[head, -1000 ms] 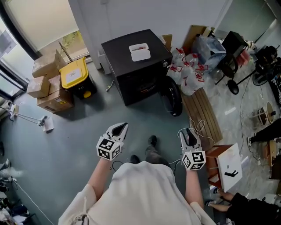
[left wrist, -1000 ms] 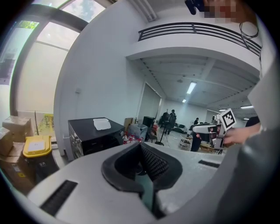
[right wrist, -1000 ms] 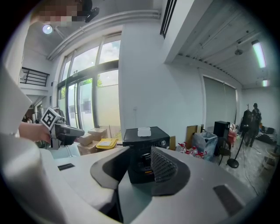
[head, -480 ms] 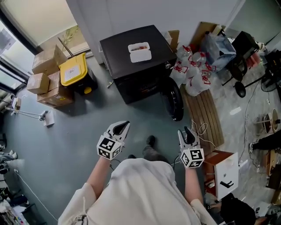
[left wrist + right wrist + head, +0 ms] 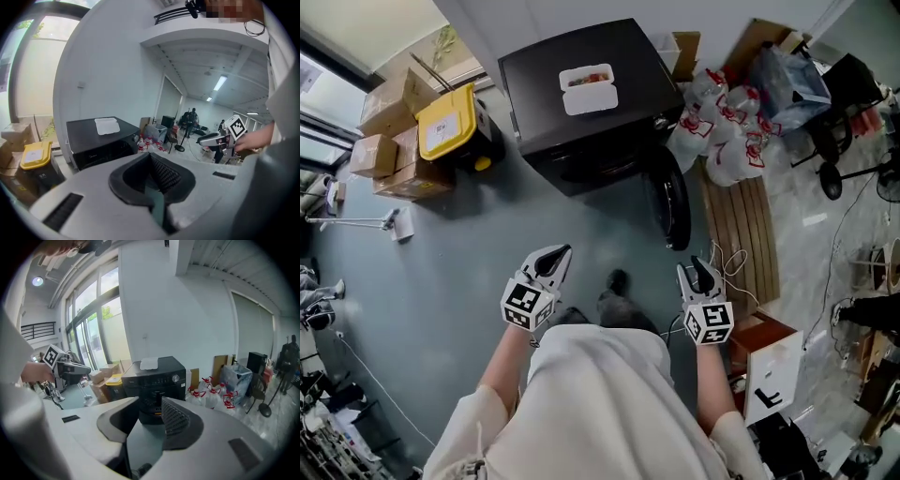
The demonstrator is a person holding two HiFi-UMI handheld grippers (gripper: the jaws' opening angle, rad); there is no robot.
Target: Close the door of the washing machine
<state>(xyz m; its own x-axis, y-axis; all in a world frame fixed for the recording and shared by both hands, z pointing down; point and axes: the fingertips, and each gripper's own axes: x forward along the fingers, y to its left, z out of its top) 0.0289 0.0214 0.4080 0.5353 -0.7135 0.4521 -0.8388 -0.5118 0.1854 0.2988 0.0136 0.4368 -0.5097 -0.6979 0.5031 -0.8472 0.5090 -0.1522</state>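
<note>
A black washing machine [image 5: 581,103] stands against the far wall with a white lidded container [image 5: 588,89] on top. Its round door [image 5: 672,202] hangs open, swung out to the machine's right. The person stands a few steps in front of it with both grippers held out at waist height, well short of the door. My left gripper [image 5: 551,262] is open by a narrow gap and empty; the machine [image 5: 101,140] lies ahead of it. My right gripper [image 5: 701,274] is open and empty, pointing at the machine's front [image 5: 154,376].
A yellow-lidded bin [image 5: 450,127] and cardboard boxes [image 5: 389,141] sit left of the machine. Red-and-white bags [image 5: 727,131] and a wooden pallet [image 5: 741,234] lie to its right, beside the door. A white board [image 5: 773,375] stands near the right hand. A cable lies on the grey floor.
The person and both grippers have moved forward toward the washing machine, which now sits nearer in the view. The jaws and the open door look the same.
</note>
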